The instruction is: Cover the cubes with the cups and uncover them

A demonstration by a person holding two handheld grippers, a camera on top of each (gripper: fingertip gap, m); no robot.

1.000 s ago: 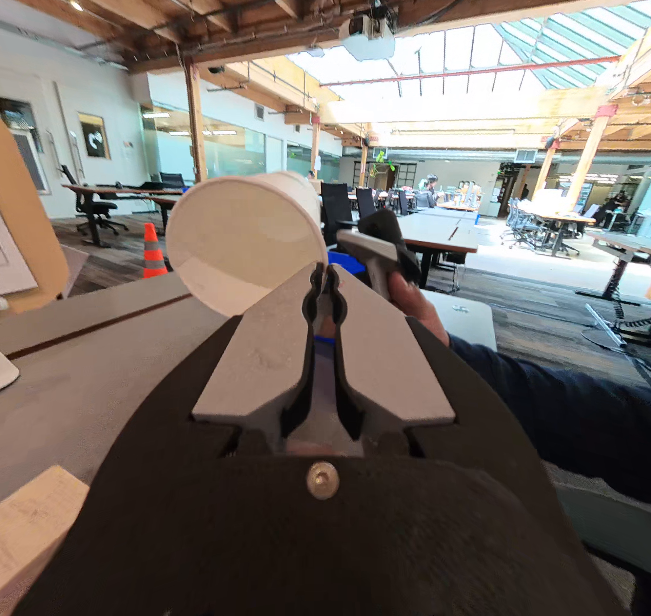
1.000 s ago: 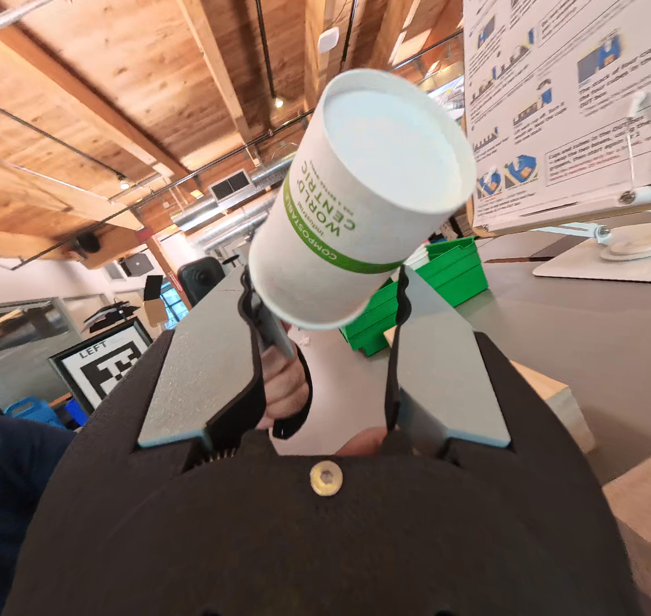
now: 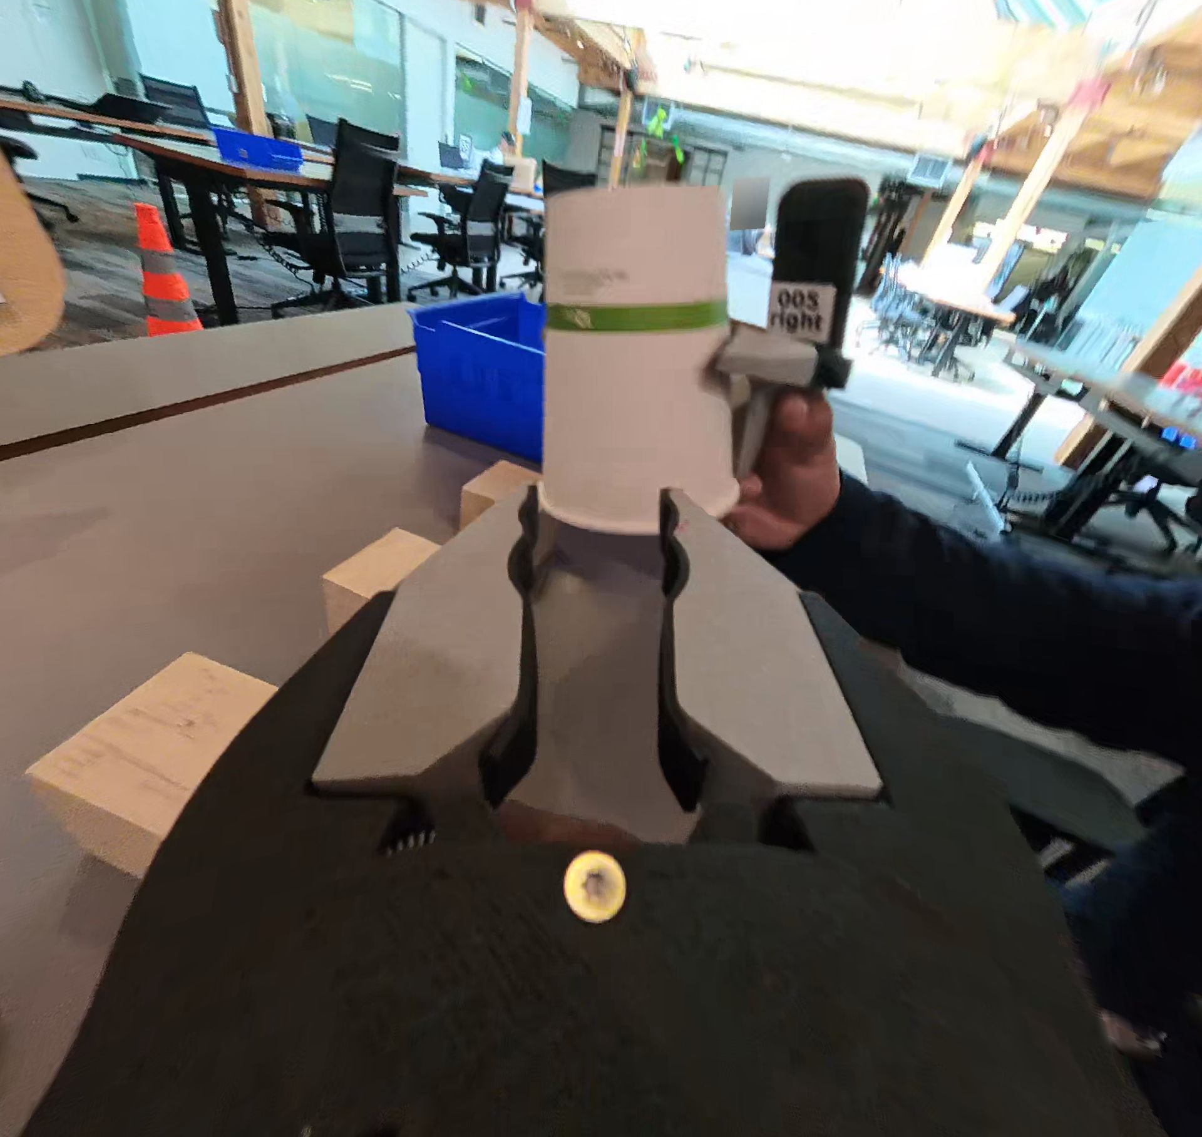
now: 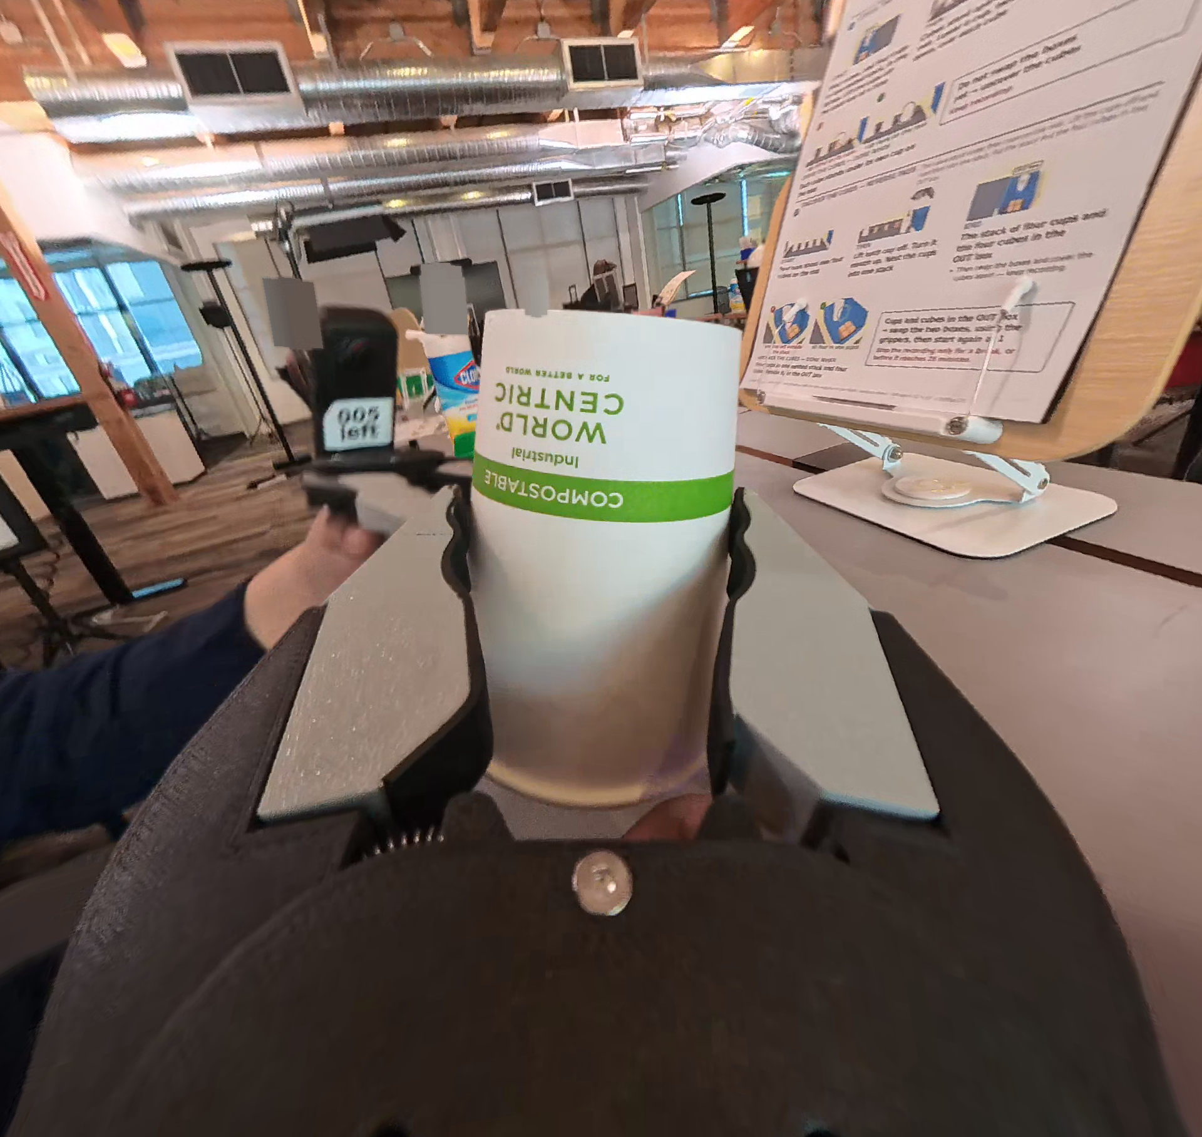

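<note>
— Why is the cup (image 4: 605, 520) upside down in the middle of the right wrist view?

— It is meant to go over a cube, mouth down, so it is carried that way. The right tool (image 4: 598, 540) is clamped on its white wall just below the green band, one pad on each side, which keeps it upright and leaves the open rim free underneath.

— And the left tool (image 3: 598, 520)?

— Its fingers stand partly apart, with nothing between them. In the left wrist view the cup's rim sits just past the fingertips, at the centre of the frame; I cannot tell if they brush it. I judge this tool is only waiting nearby, since a single grasp carries the cup.

— Where are the cubes?

— Three pale wooden cubes lie on the grey table (image 3: 195, 488) along the left half of the left wrist view: the nearest cube (image 3: 149, 748) at lower left, the middle cube (image 3: 371, 572) above it, the far cube (image 3: 494, 488) just beside the cup's rim. All are uncovered. They sit in a row, apart, probably so each cup can drop over one without knocking its neighbour.

— And the blue bin (image 3: 481, 371)?

— Behind the cubes, left of the cup; likely storage for the set
</note>
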